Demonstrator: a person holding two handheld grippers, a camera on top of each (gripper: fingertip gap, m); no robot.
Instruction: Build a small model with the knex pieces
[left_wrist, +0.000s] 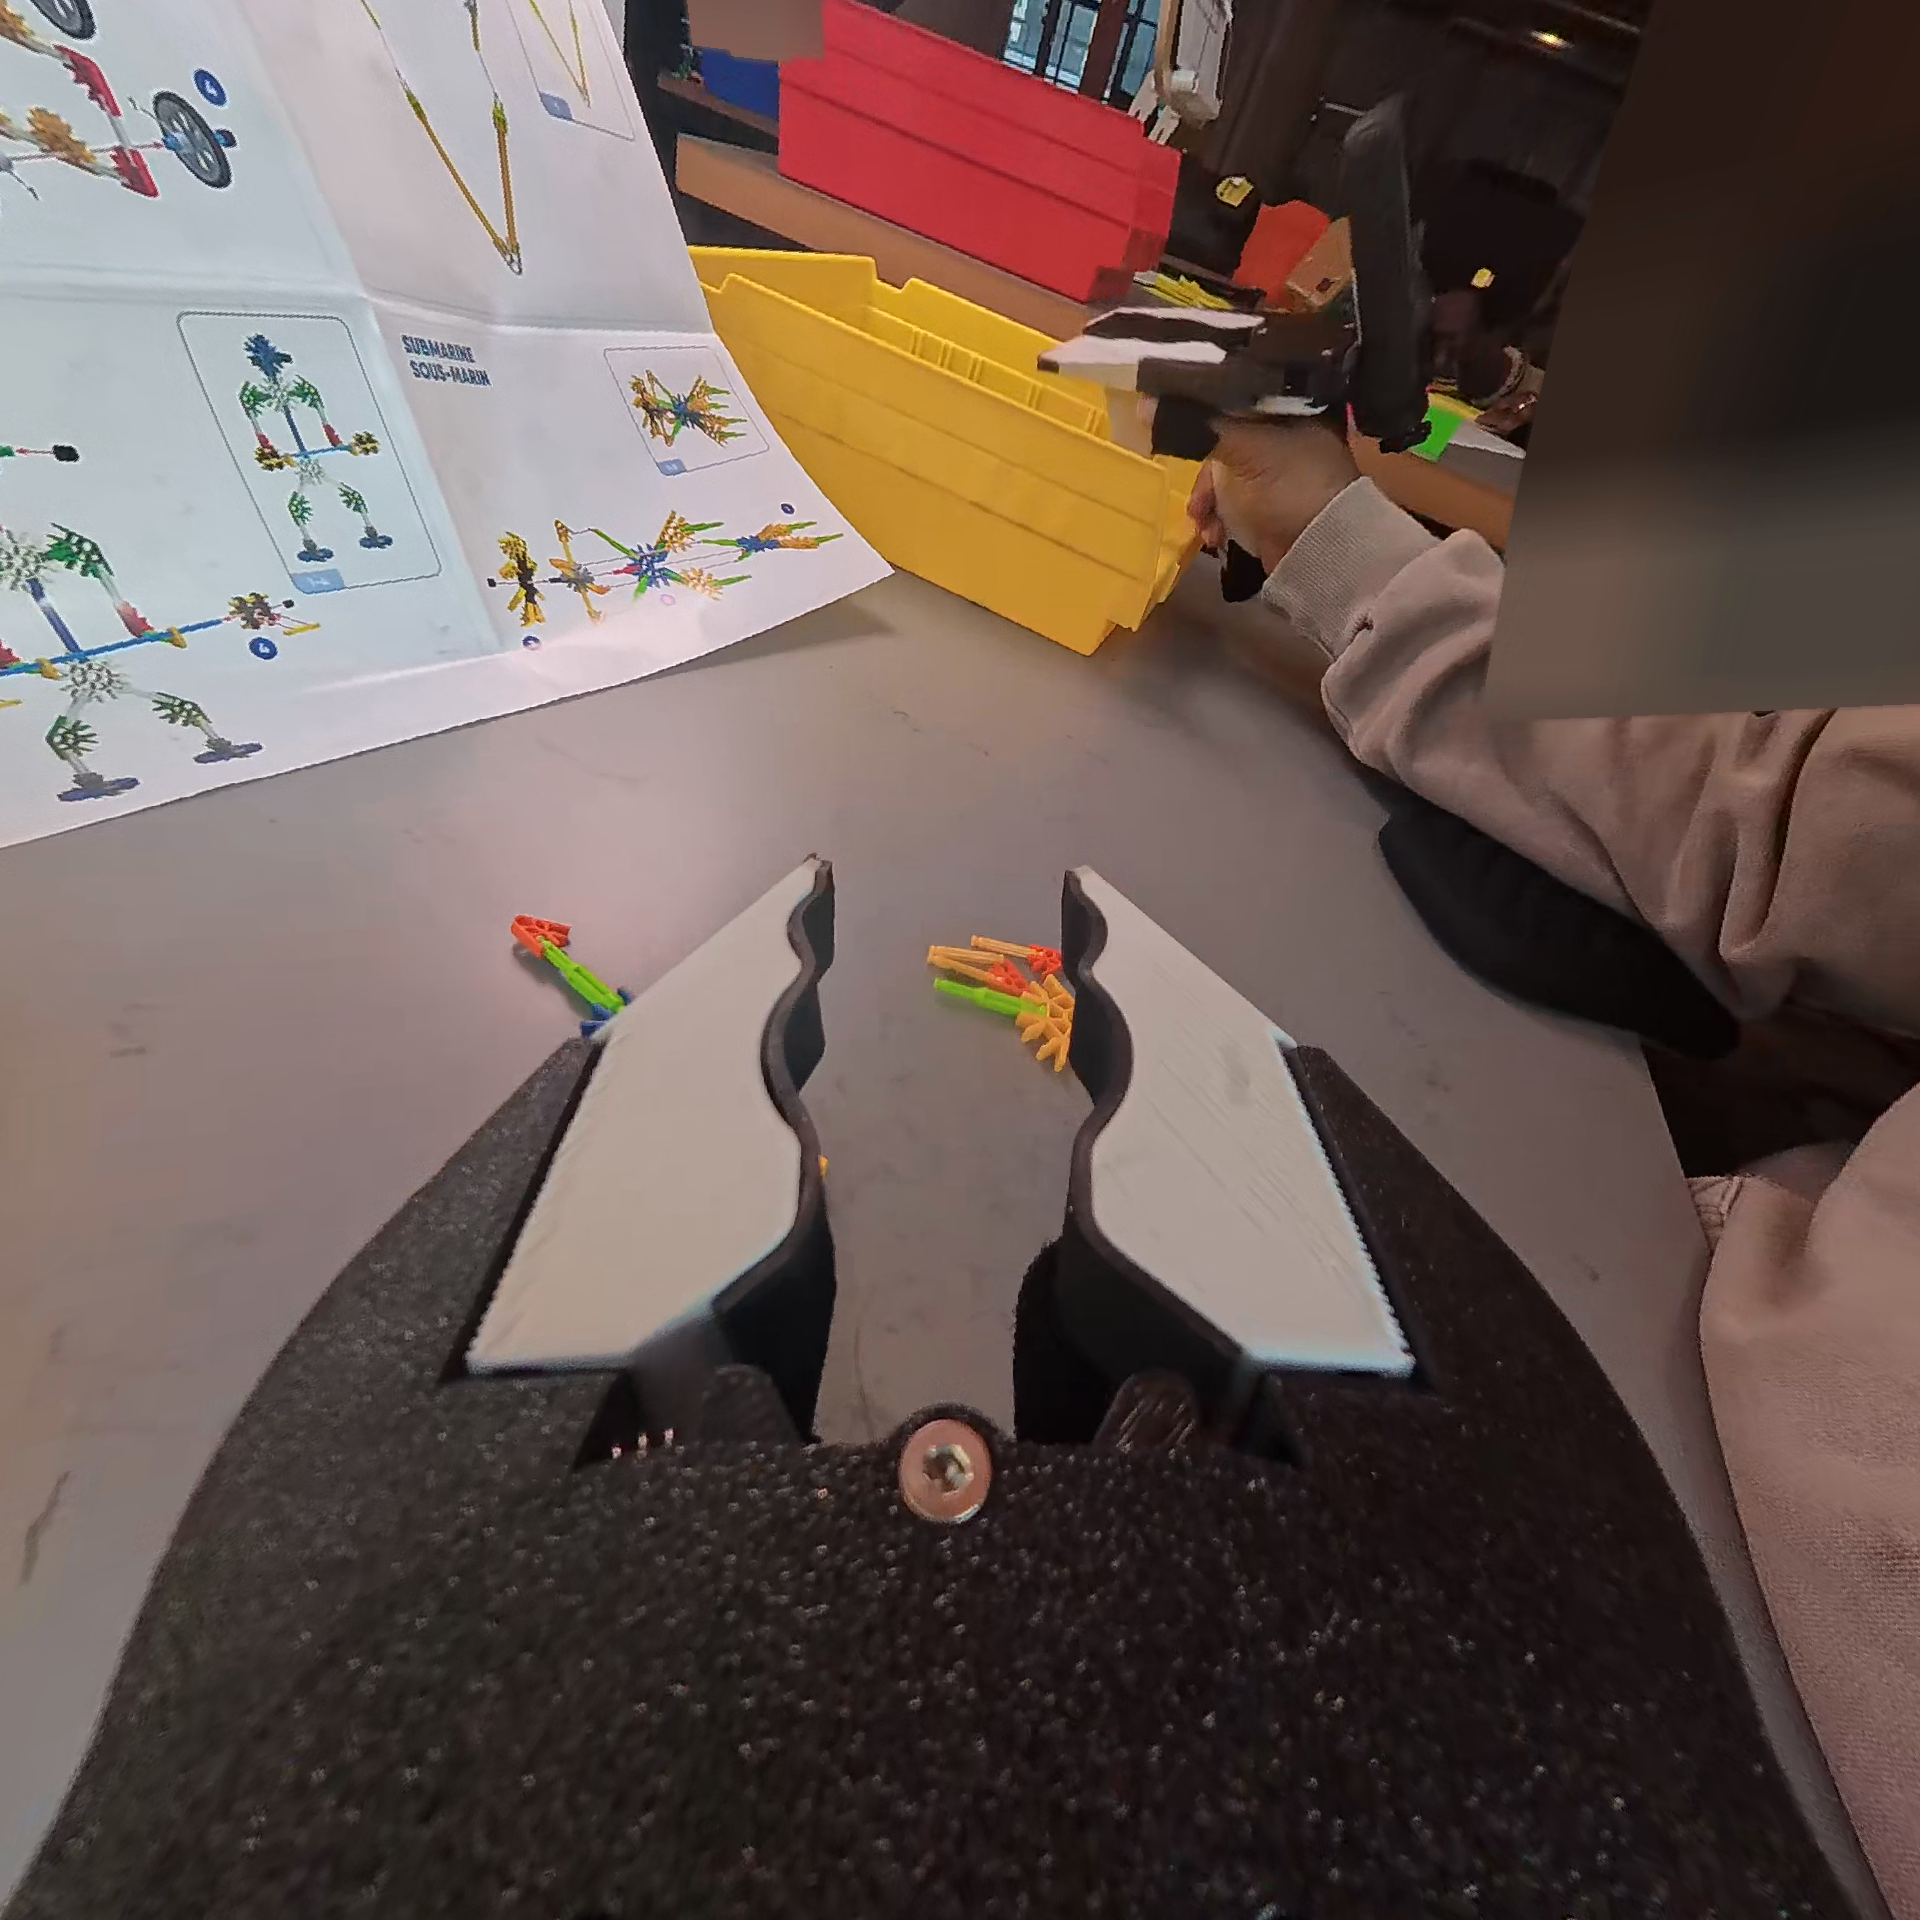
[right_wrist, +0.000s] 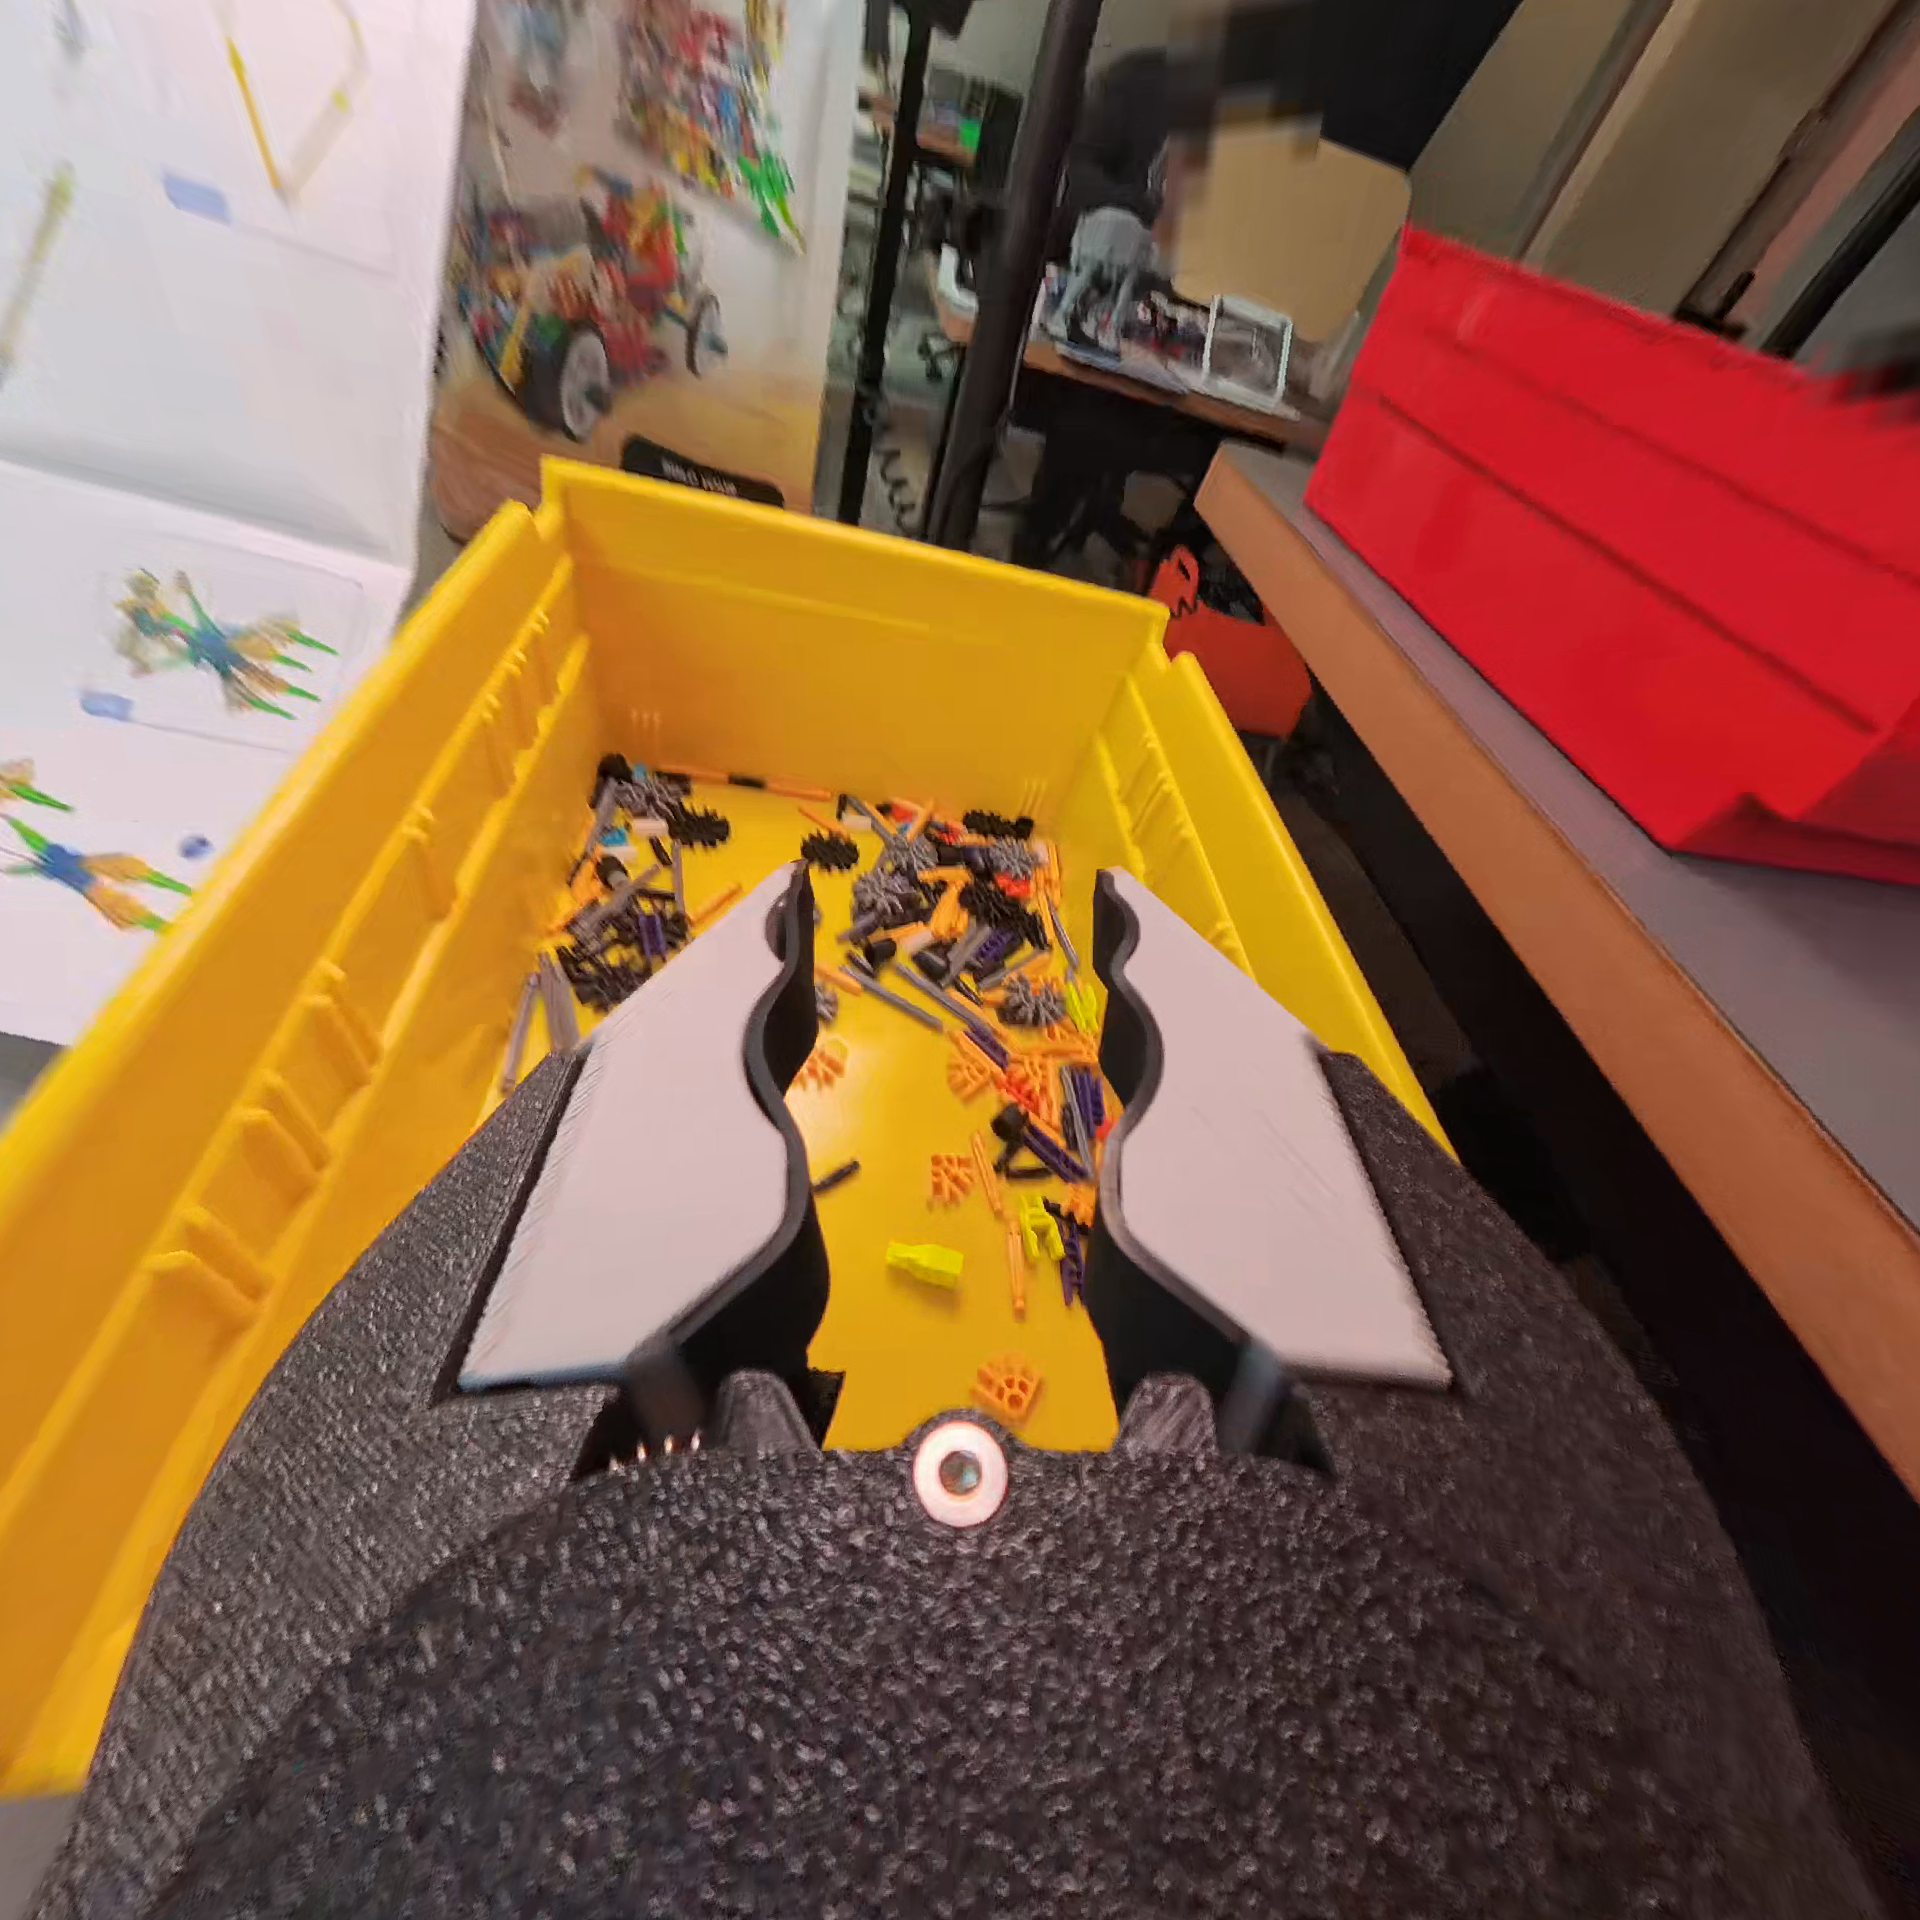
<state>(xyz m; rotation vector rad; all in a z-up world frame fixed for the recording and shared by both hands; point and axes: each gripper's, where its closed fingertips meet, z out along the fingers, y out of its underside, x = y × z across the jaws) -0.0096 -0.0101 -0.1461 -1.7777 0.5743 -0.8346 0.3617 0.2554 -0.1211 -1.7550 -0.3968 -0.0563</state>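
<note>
My left gripper (left_wrist: 948, 871) is open and empty, low over a grey table (left_wrist: 935, 748). A small built piece of orange, red and green rods (left_wrist: 1006, 987) lies just inside its right finger. Another piece with an orange end and green rod (left_wrist: 566, 966) lies left of its left finger. My right gripper (right_wrist: 951, 878) is open and empty, held over a yellow bin (right_wrist: 312, 987) holding several loose orange, grey, black and purple toy parts (right_wrist: 935, 935). The right gripper also shows in the left wrist view (left_wrist: 1132, 358), held by a hand above the yellow bin (left_wrist: 966, 468).
A large folded instruction sheet (left_wrist: 312, 416) stands at the left, beside the bin. A red bin (right_wrist: 1621, 582) sits on a second table (right_wrist: 1714, 987) to the right. A toy box with pictures (right_wrist: 634, 249) stands behind the yellow bin. A person's beige sleeve (left_wrist: 1662, 831) rests at the table's right. Across from one pair of fingers to the other is roughly 45 cm.
</note>
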